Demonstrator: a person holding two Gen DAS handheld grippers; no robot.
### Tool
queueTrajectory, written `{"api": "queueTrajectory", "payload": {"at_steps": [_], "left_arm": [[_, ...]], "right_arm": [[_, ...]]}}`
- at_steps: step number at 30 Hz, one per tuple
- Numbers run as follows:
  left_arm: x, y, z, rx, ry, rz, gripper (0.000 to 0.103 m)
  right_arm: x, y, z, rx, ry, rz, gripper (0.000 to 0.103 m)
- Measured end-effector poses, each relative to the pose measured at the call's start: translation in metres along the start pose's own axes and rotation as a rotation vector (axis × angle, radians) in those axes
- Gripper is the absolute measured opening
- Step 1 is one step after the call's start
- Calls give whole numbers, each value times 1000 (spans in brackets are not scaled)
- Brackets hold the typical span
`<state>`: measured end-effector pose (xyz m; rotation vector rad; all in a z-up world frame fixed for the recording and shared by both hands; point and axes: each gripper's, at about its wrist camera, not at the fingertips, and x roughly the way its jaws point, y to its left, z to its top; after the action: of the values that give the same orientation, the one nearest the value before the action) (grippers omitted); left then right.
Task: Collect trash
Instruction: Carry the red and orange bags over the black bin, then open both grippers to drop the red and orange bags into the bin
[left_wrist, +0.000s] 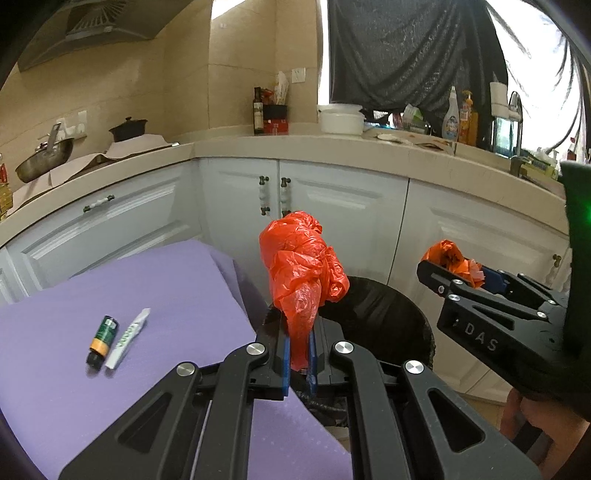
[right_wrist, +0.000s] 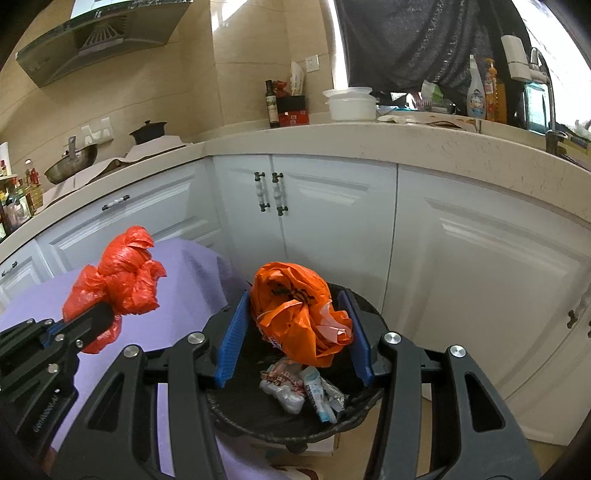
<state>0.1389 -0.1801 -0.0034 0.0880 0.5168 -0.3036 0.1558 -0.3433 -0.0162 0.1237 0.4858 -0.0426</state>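
While the left claw is clenched on the tail of a red bag, the crumpled bulk of that bag stands up past its blue pads, just off the right edge of the purple worktop and beside the rim of the black bin. From the right wrist view the same red bag hangs out over the worktop's right edge, left of the bin.

With its blue pads pressed against both sides, the right claw is grasping an orange bag, held directly above the open bin. Inside the bin lie crumpled wrappers and small packets on the black liner. In the left wrist view that claw shows to the right, with the orange bag peeking above its fingers.

Near the left part of the worktop lie a small green and orange tube and a white tube, side by side and almost touching, well apart from both claws.

White cabinets run behind the bin, beneath a beige counter that carries bottles, a white pot and a wok.
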Motion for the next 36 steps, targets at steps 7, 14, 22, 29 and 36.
{"api": "queueTrajectory", "payload": {"at_steps": [7, 14, 22, 29, 36], "left_arm": [[27, -6, -1, 3, 47, 19, 8], [46, -13, 2, 12, 73, 33, 8], [66, -16, 4, 6, 116, 35, 16], [68, -14, 1, -9, 115, 50, 35], [68, -14, 1, -15, 111, 54, 35]], "right_arm": [[20, -12, -1, 17, 18, -4, 48], [37, -18, -1, 28, 29, -4, 48], [55, -25, -3, 46, 36, -25, 68], [58, -31, -9, 61, 45, -36, 68], [55, -35, -9, 69, 39, -51, 68]]}}
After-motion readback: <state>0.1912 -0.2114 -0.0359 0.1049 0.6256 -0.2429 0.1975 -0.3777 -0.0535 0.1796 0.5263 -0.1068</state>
